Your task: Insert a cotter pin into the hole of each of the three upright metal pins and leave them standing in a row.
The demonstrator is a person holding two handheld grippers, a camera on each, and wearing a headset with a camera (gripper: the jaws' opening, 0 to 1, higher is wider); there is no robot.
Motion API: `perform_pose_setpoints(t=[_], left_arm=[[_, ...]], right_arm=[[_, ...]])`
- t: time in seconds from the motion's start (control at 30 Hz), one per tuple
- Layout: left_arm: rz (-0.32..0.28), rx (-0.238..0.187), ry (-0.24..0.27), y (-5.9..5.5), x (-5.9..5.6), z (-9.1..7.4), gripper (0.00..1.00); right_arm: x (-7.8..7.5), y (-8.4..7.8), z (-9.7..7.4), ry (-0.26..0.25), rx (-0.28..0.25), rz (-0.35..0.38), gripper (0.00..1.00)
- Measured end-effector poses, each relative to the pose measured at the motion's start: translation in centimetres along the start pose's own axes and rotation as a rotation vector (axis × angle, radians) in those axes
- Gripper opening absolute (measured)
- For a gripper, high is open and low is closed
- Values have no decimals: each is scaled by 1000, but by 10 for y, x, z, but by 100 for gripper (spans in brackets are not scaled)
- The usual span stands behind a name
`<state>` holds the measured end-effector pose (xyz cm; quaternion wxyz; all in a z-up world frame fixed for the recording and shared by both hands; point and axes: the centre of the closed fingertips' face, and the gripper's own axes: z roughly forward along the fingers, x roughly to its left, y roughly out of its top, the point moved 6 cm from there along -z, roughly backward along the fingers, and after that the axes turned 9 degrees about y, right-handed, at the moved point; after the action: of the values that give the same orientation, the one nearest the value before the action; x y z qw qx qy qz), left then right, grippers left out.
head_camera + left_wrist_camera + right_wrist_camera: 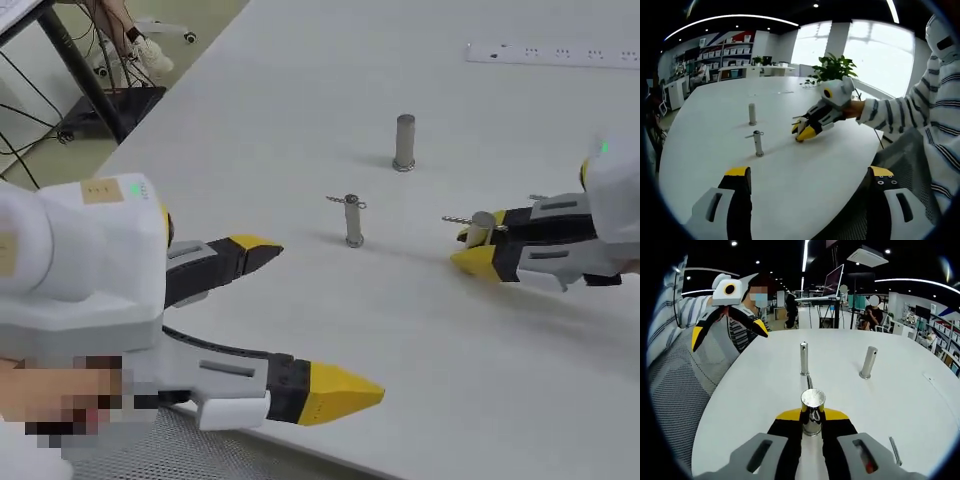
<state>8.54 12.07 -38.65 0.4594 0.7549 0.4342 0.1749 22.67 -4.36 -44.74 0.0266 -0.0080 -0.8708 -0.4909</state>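
The left gripper (310,320) hovered at the near edge of the tabletop (300,90), its jaws spread wide with nothing between them. Ahead of it and to its right a metal pin (353,222) stood upright with a cotter pin (345,201) through its top. Further beyond, well apart from both grippers, a bare metal pin (404,142) stood upright. The right gripper (468,250) sat low over the tabletop, its jaws pinching a third metal pin (483,228) at their tips. A second cotter pin (456,220) stuck out sideways from that pin's head, pointing away from the gripper. Just beside its right jaw a thin metal piece (895,450) lay flat
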Motion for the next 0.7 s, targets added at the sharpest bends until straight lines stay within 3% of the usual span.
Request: perform_pose_setpoints(t=[0.23,0.3,0.47,0.7], left_arm=[[-2,-2,6,0,1,-2,95],[-4,-4,9,0,1,-3,95],[-4,-5,19,1,2,-6,95],[-12,-31,39,7,6,-9,95]], right_arm=[[2,3,1,5,-4,-1,10],[2,6,1,1,-18,7,14],[5,13,-1,-11,3,-12,25],[12,29,-16,-51,-34,-2,36]])
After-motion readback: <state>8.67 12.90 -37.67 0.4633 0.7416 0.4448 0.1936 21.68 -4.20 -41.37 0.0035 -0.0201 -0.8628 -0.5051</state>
